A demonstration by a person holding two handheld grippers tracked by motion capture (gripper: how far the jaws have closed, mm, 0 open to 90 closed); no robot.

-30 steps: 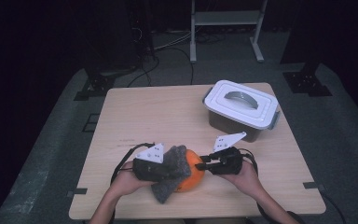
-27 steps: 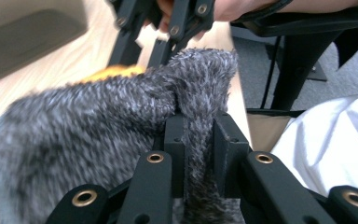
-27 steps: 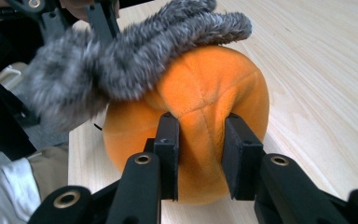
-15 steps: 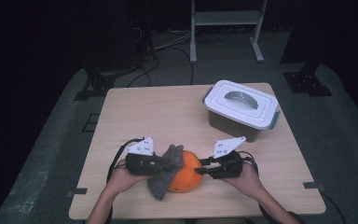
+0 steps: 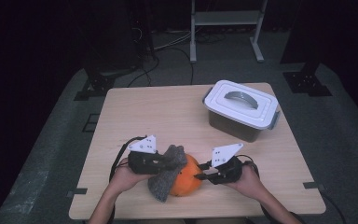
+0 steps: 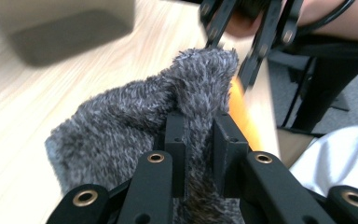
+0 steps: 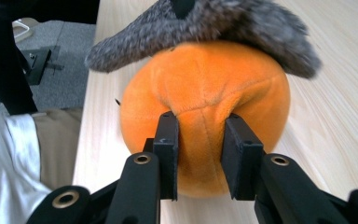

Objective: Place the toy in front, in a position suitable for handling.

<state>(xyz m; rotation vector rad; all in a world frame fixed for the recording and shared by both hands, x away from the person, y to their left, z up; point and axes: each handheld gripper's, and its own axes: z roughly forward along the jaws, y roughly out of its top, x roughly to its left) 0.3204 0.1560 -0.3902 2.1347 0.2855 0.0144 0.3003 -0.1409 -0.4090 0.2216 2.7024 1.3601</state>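
High view: my left claw (image 5: 168, 161) is clenched on a fuzzy grey cloth (image 5: 165, 179), which hangs over the left side of an orange plush ball (image 5: 186, 176) near the front edge of the table (image 5: 168, 107). My right claw (image 5: 203, 176) comes at the ball from the opposite side, jaws pinching the plush. A lidded white box (image 5: 241, 109) stands well beyond the right claw, toward the far right corner, apart from the work.

Left gripper view: the jaws are closed on a fold of the cloth (image 6: 135, 121), both pads pressed into the pile. Just past the jaw tips the cloth bunches upward, and a sliver of the ball (image 6: 242, 112) shows at the right of it. The other claw's jaws (image 6: 242, 42) face me from beyond the cloth.

Right gripper view: the jaws have gathered a ridge of the ball's skin (image 7: 205, 116) between them, so this claw is grasping the ball (a pinch of fabric, not the whole body). The cloth (image 7: 205, 23) lies across the top of the ball, directly above and beyond the jaw tips, its edge hanging off to the left.

Assessment: I judge this a wiping or covering job in progress. Done: ball secured, cloth gripped and laid on the upper surface. Left: the front face and lower half of the ball are bare.
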